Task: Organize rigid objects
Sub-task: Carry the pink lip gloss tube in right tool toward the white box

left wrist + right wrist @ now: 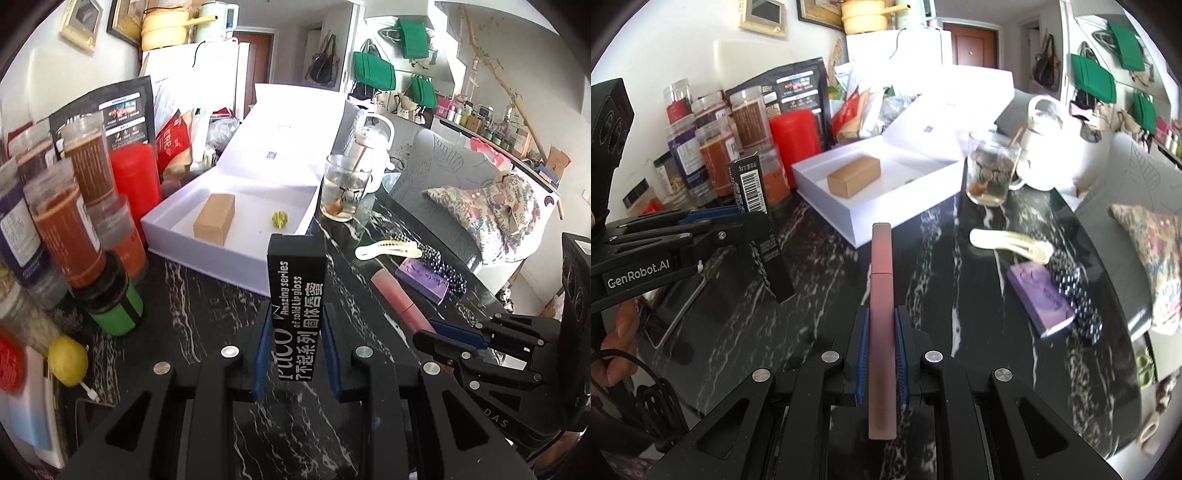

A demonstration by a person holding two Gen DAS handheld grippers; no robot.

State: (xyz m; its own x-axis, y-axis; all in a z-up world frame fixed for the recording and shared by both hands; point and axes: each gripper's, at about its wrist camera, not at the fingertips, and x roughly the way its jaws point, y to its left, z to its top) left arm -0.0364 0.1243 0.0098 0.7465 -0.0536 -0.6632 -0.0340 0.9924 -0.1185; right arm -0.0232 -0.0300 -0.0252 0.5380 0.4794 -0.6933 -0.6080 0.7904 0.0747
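Observation:
My left gripper [295, 332] is shut on a black lip gloss box [297, 291] with white lettering and holds it upright above the black marble table [207, 306]. The same box [753, 199] shows in the right wrist view at the left. My right gripper [881, 332] is shut on a pink lipstick tube [881, 302] that points forward; the tube [400, 299] also shows in the left wrist view. An open white box [236, 206] lies ahead with a brown carton [215, 218] and a small green item [280, 219] inside.
Jars [70, 221], a red canister [135, 177] and a green-banded pot [114, 306] crowd the left. A glass cup [343, 192], a cream hair clip [388, 253], a purple box [424, 278] and a dotted black item [443, 266] lie right. A lemon [67, 360] sits near left.

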